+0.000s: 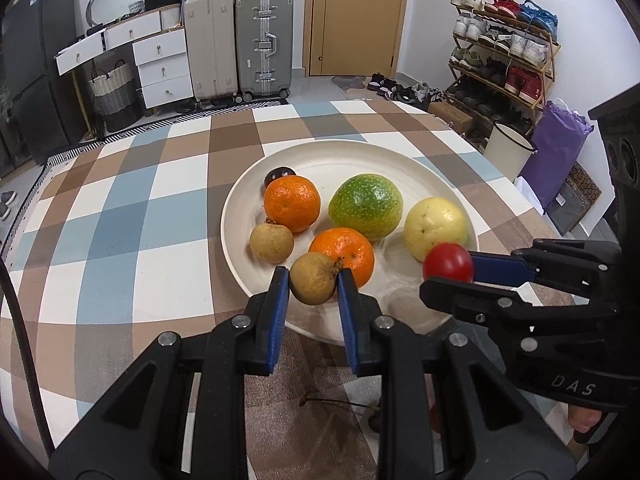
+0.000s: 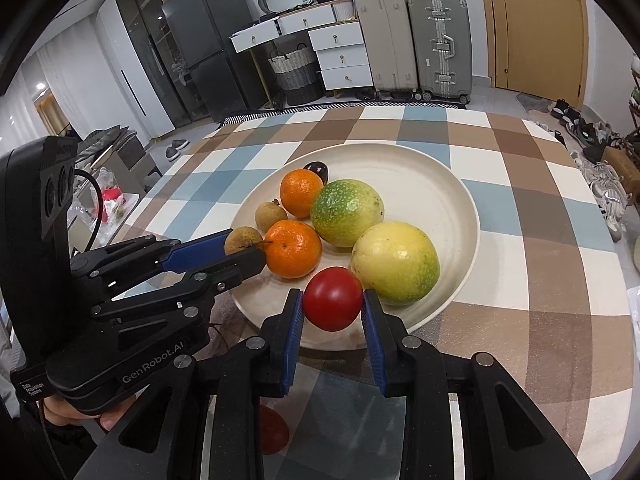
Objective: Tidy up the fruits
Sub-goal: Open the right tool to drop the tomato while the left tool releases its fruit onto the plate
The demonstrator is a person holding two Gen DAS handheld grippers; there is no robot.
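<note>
Left tool grips longan; right tool grips tomato.

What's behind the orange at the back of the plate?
A small dark, glossy fruit sits right behind the back orange on the plate. Only its top shows; the orange covers its lower part, so I can't say what kind it is.

Straight ahead of your jaws, past the checked tablecloth, a wooden door stands shut in a white wall. Left of it stand two suitcases and white drawers, some pulled open, with a basket beside them. A dark fridge stands further left. A shoe rack lines your right.
</note>
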